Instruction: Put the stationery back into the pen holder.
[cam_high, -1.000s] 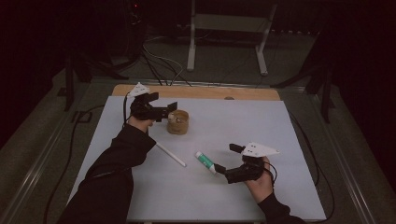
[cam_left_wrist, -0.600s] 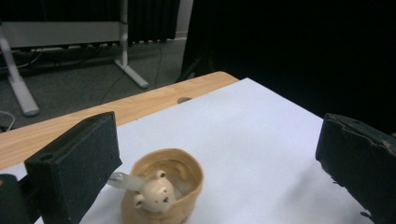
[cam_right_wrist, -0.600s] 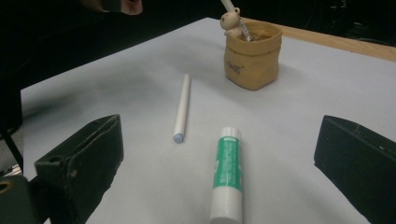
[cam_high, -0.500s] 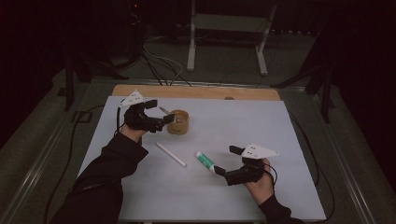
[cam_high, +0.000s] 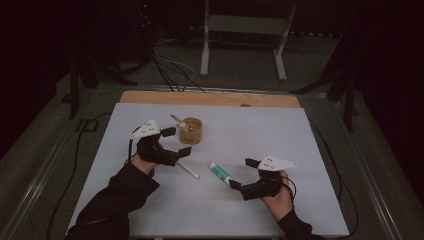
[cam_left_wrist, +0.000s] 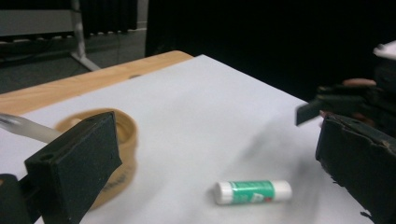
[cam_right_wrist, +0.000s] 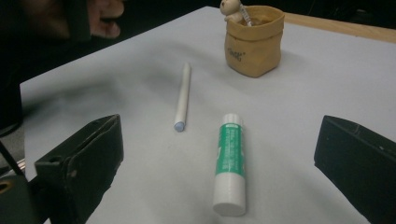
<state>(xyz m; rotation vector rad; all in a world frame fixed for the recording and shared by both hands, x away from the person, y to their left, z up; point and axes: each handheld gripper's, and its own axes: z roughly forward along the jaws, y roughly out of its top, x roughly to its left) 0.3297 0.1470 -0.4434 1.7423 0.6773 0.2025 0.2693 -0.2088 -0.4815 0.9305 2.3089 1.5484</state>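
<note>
Near the tan paper pouch (cam_high: 191, 131), the left gripper (cam_high: 176, 141) hangs wide open, perhaps eyeing the white pen (cam_right_wrist: 182, 96); the right gripper (cam_high: 243, 173) gapes around the green-and-white glue stick (cam_right_wrist: 229, 161), ready to pinch.

The left gripper (cam_high: 177, 141) is pulling back from the brown pouch (cam_high: 191, 130). A second ago its jaws sat right at the pouch's left side; half a second ago they had drawn off to the left; now they hang nearer the person, spread wide and empty, with the pouch just beyond the far jaw and the white pen (cam_high: 188, 170) just past the near jaw. In the left gripper view the pouch (cam_left_wrist: 122, 140) lies behind the left jaw, and the glue stick (cam_left_wrist: 253, 192) lies between the jaws.
</note>
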